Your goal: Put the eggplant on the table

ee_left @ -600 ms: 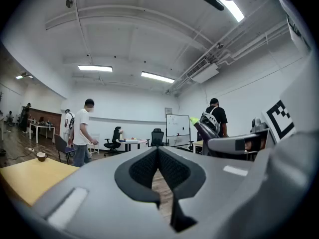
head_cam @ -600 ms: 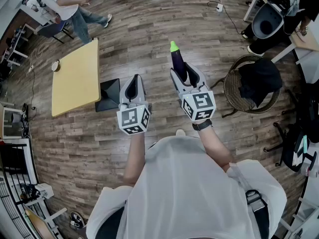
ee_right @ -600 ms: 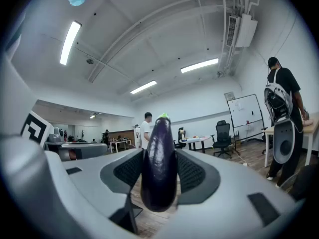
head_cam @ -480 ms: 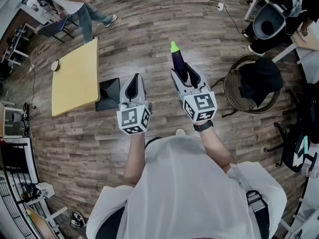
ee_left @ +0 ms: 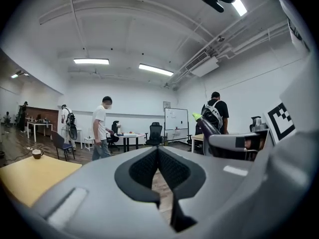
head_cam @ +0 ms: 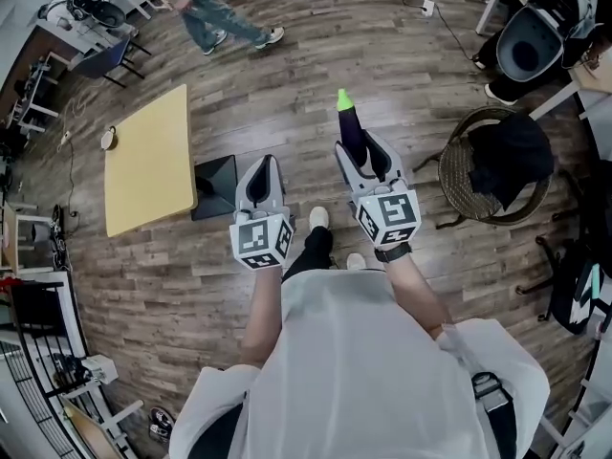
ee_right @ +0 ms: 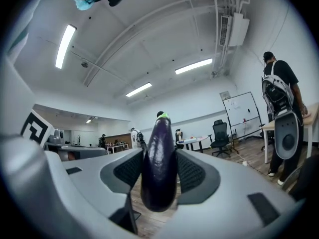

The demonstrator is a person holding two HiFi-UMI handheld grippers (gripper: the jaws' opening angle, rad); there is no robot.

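Purple eggplant [ee_right: 159, 163]: pinched in the right gripper [head_cam: 363, 153], green tip pointing forward, well apart from the yellow table [head_cam: 148, 161].
Left gripper [head_cam: 260, 175]: pressed together, nothing in it.
Risk: the skin looks slick. If the squeeze is loose on the way over, it'll probably slide out onto the floor.

A glossy, dark purple eggplant [ee_right: 159, 163] with a bright green stem cap is clamped between the padded jaws of the right gripper [head_cam: 360, 153], its green end carried foremost beyond the jaw tips. The square, yellow-topped table [head_cam: 148, 161] is seen well apart, off to the left; the eggplant is not yet laid on it.
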